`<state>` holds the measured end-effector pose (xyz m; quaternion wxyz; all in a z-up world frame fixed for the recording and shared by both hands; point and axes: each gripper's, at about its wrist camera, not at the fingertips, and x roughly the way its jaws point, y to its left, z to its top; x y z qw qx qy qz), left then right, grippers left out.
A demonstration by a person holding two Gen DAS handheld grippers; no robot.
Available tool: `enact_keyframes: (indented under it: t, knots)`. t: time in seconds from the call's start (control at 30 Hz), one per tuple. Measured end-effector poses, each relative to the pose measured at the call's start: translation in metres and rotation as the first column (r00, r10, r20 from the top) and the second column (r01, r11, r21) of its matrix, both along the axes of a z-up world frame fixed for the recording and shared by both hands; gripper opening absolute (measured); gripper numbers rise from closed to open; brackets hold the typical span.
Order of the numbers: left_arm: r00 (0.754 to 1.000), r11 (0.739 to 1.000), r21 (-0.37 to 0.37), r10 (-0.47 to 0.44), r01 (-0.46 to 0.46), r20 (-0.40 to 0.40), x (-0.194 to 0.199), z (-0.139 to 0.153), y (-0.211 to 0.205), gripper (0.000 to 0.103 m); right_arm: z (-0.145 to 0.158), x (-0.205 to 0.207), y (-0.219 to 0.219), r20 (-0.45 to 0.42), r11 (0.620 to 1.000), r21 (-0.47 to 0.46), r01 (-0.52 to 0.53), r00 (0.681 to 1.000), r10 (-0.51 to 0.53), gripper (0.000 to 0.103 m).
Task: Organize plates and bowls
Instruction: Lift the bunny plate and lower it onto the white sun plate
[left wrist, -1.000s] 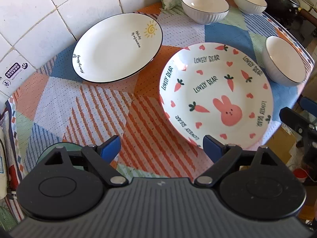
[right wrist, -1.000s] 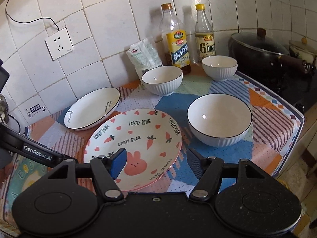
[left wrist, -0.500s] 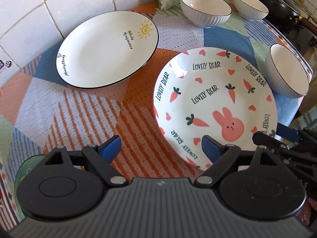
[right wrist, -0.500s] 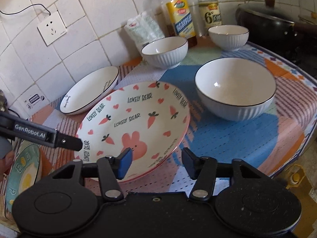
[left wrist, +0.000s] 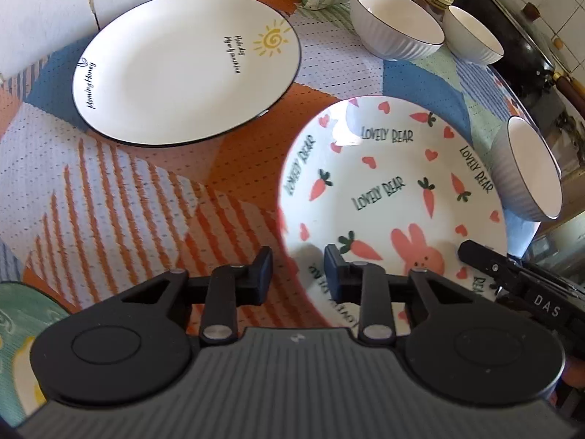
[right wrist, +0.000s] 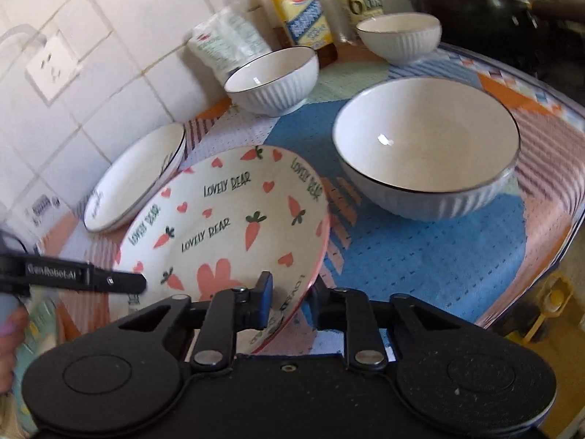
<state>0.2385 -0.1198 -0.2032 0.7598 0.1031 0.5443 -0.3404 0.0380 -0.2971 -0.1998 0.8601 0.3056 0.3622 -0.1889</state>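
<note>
We are pinching the round white ceramic plate printed with pink rabbit, carrots and hearts (left wrist: pixel 395 197) from two sides. The left gripper (left wrist: pixel 298 274), its jaws having just been closing, is clamping the plate's near left rim, one blue pad on the outside over the cloth, the other on the inner face. The right gripper (right wrist: pixel 290 300), likewise just closed, is clenching the near right rim, one pad inside and one beneath the pink edge.

The plate is sitting toward the near edge of the table covered in a patchwork cloth of orange, blue and white (left wrist: pixel 120 197), its near side looking slightly tipped up in the right wrist view. Behind it, toward the tiled wall, a white oval plate with a black rim and yellow sun (left wrist: pixel 186 62) is lying apart from it. A large white ribbed bowl with a dark rim (right wrist: pixel 426 146) is standing just beside the rabbit plate at the table's right edge; two smaller white ribbed bowls (right wrist: pixel 272 78) are waiting at the far edge near the bottles.

We are judging the plate stiff, glazed and slick, moderately heavy and breakable: rim grips opposite each other seem the right hold, keeping it level and lifting evenly, since a thin pinch could slip.
</note>
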Motion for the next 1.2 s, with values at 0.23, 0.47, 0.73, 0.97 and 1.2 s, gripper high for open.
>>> enact_keyframes:
  t: [0.23, 0.47, 0.73, 0.97, 1.2]
  knots:
    - [0.999, 0.997, 0.077, 0.023, -0.025, 0.030, -0.011, 0.001, -0.020, 0.034, -0.006, -0.004, -0.010, 0.040, 0.997, 0.072, -0.004, 0.999, 0.002, 0.018]
    - [0.999, 0.993, 0.117, 0.023, -0.021, -0.023, -0.003, 0.001, -0.027, 0.034, -0.010, -0.002, -0.025, 0.043, 0.982, 0.190, 0.021, 0.999, -0.030, 0.014]
    - [0.997, 0.991, 0.119, -0.071, 0.066, 0.036, -0.016, 0.022, -0.024, 0.032, -0.003, 0.003, -0.027, 0.007, 0.981, 0.196, 0.002, 1.000, -0.003, 0.017]
    - [0.994, 0.995, 0.090, -0.052, 0.043, 0.098, -0.023, 0.047, -0.012, 0.032, 0.005, 0.005, -0.022, 0.030, 0.977, 0.201, -0.076, 0.997, 0.071, 0.020]
    - [0.991, 0.998, 0.063, -0.036, 0.028, 0.128, -0.033, 0.067, 0.010, 0.032, 0.018, 0.000, -0.011, 0.093, 0.973, 0.184, -0.136, 0.988, 0.120, 0.022]
